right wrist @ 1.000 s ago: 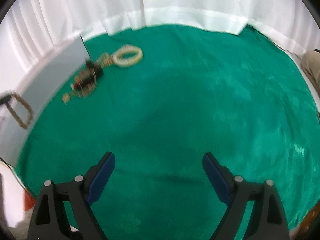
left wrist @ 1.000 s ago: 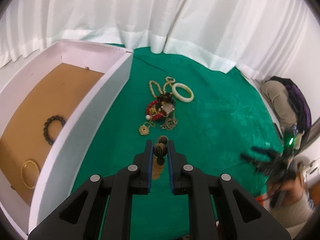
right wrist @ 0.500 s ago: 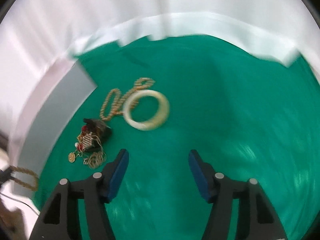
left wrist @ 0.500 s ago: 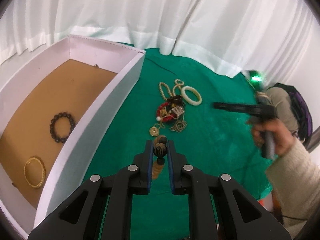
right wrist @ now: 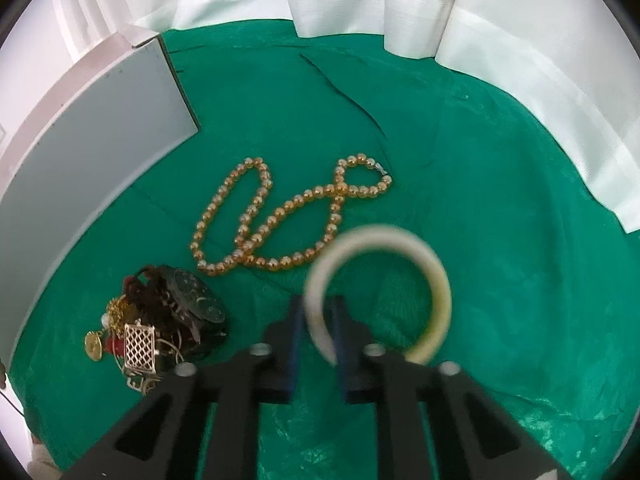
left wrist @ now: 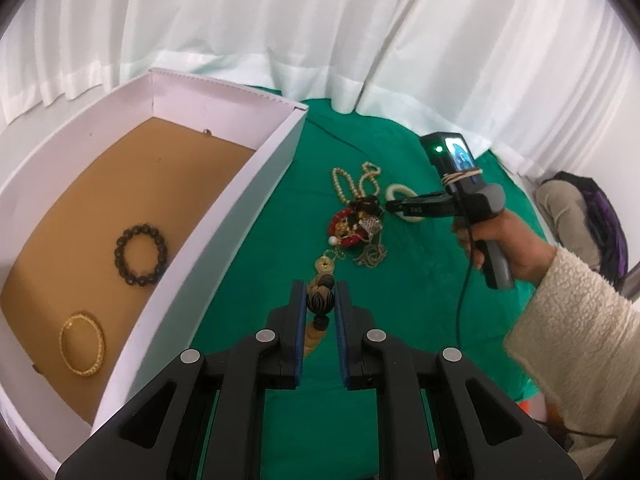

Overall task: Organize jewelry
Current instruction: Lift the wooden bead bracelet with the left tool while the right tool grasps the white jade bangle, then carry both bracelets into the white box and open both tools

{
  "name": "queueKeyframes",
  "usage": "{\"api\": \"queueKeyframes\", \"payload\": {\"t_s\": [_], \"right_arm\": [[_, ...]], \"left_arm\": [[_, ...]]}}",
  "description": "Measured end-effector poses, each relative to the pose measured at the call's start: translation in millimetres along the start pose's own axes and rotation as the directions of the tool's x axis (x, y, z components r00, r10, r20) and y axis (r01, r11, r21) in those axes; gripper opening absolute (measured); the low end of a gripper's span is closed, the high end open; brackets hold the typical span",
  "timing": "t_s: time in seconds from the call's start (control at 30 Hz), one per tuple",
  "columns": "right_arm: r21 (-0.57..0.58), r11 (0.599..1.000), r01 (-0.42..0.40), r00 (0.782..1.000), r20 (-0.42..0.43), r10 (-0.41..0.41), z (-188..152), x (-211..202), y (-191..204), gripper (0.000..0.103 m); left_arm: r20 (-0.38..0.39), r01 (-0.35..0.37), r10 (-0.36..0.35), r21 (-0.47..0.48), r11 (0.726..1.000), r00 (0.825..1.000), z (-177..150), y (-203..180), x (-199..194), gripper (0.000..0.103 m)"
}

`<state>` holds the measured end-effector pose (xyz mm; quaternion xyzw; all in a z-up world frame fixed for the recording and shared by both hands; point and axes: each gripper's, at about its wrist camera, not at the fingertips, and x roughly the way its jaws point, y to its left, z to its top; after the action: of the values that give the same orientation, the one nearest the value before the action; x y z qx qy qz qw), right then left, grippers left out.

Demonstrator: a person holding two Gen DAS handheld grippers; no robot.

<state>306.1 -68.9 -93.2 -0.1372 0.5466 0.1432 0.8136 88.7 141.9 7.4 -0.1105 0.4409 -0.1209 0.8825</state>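
Now the right gripper (right wrist: 316,320) has just closed its jaws on the near rim of the white bangle (right wrist: 436,280) on the green cloth (right wrist: 500,160), while the left gripper (left wrist: 320,300) pinches a carved bead string (left wrist: 320,300).

Box (left wrist: 224,216) on left of surface (left wrist: 420,320), w/ bead bracelet (left wrist: 140,255) and bangle (left wrist: 82,344) inside, bangle nearer. Jewelry pile (left wrist: 356,228) right of box; bead necklace (right wrist: 280,224) behind pile; ring bangle (right wrist: 380,292) right of pile.
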Motion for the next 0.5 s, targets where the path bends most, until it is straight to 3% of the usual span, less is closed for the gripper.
{"api": "queueKeyframes", "payload": {"t_s": [0.27, 0.5], "right_arm": [[0.147, 0.981, -0.128, 0.990, 0.076, 0.118, -21, -35, -25, 0.011], [0.164, 0.975, -0.148, 0.980, 0.158, 0.122, -39, -89, -43, 0.011]], "left_arm": [[-0.001, 0.017, -0.017, -0.002, 1.000, 1.000, 2, -1, -1, 0.011], [0.033, 0.068, -0.068, -0.008, 0.998, 0.997, 6, -6, -21, 0.011]]}}
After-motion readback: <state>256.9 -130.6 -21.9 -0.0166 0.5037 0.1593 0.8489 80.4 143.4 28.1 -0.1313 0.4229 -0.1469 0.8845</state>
